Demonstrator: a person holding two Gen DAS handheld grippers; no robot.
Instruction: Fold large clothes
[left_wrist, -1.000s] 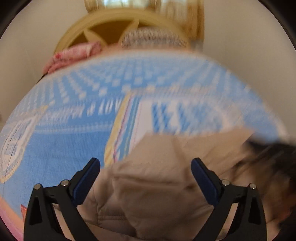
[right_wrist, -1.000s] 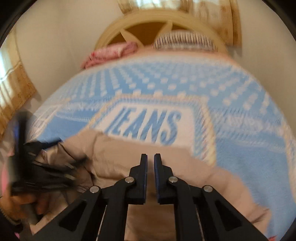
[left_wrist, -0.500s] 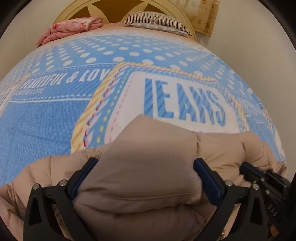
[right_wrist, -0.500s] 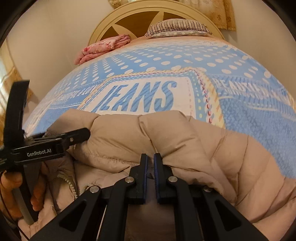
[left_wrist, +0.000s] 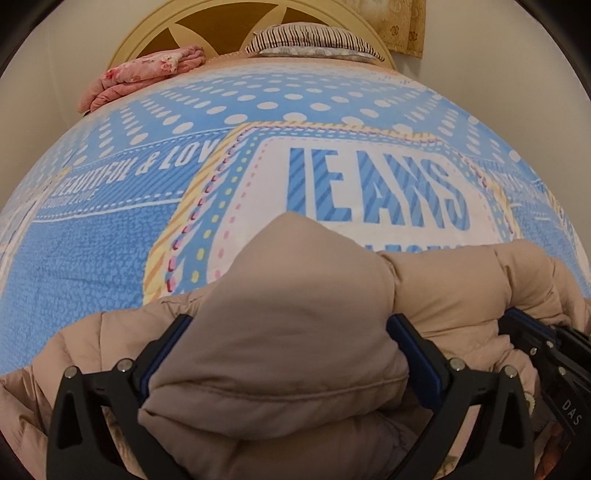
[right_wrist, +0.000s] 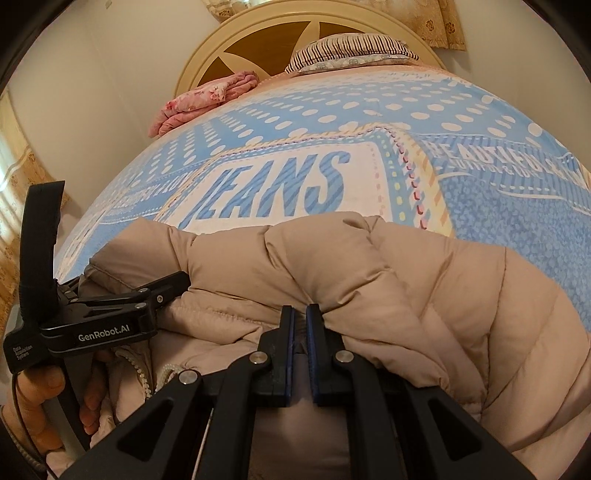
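- Puffer jacket (right_wrist: 369, 280), beige and quilted, lies bunched at the near edge of the bed, on the blue bedspread (left_wrist: 92, 258) just below its white "JEANS" panel; its bulk runs crosswise, parallel to that near edge.
- Hood (left_wrist: 295, 314) points up the bed toward the headboard (right_wrist: 280, 40), so the jacket's collar end sits under the left hand.
- Left gripper (left_wrist: 290, 354) stands wide open, its blue pads on either side of the hood; I cannot tell whether they press the fabric.
- Right gripper (right_wrist: 300, 350) is closed almost fully, pinching a thin ridge of the jacket's fabric between its pads, beside the zipper (right_wrist: 142, 373).
- Both grippers work the same near edge, left beside right, well apart from the striped pillow (right_wrist: 351, 51) and pink folded blanket (right_wrist: 207, 99) at the far end.
- Judgement: the coming fold likely carries the right-held part across the jacket's long axis, since open bedspread lies beyond.
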